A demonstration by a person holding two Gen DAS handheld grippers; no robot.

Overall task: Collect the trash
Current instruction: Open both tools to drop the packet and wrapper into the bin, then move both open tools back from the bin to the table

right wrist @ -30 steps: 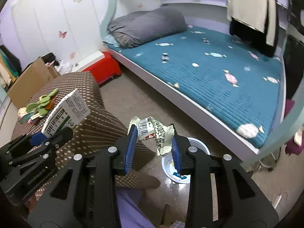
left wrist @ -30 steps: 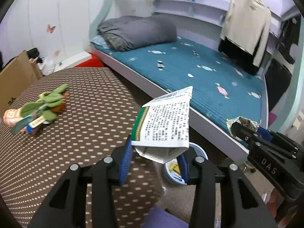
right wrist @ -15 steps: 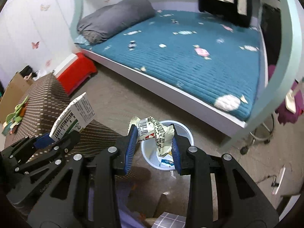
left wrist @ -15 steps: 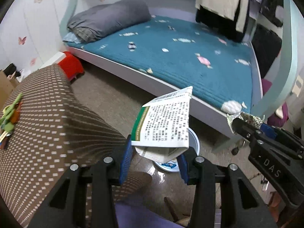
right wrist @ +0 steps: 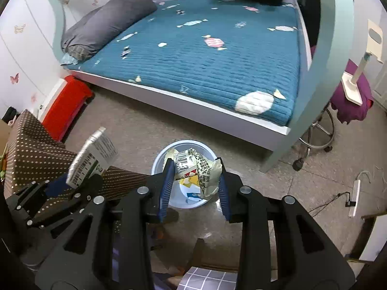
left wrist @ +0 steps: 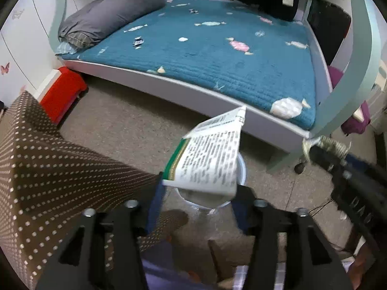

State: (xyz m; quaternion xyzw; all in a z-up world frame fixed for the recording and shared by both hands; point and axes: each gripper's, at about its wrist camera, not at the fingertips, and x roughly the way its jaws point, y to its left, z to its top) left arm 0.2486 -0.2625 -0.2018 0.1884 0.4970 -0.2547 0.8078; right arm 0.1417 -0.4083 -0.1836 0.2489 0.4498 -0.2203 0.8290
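Trash is held in both grippers above the grey floor beside a wide bed (right wrist: 217,55) with a teal quilted cover printed with candy shapes, the largest thing in either view, with a rolled grey duvet (right wrist: 106,21) at its head end. To the left stands a table under a brown cloth with white dots (left wrist: 48,169), and past its far corner a red box (right wrist: 65,106) sits on the floor against the bed frame. A purple-draped stool on a chrome ring base (right wrist: 338,116) stands by the foot of the bed, carrying a white lamp stand. On the floor between table and bed sits a round pale-blue plastic waste bin (right wrist: 159,162), with some yellow and blue scraps already lying inside. The left gripper (left wrist: 198,193) is clamped on a flattened white carton with a green edge and dense black print (left wrist: 212,159); in the left wrist view the carton covers most of the bin's mouth. The right gripper (right wrist: 193,181) is closed around a crumpled silver-and-white wrapper with a barcode (right wrist: 198,169), which hangs directly over the bin opening in the right wrist view. A white power strip with a black cable (right wrist: 354,198) lies on the floor to the right.
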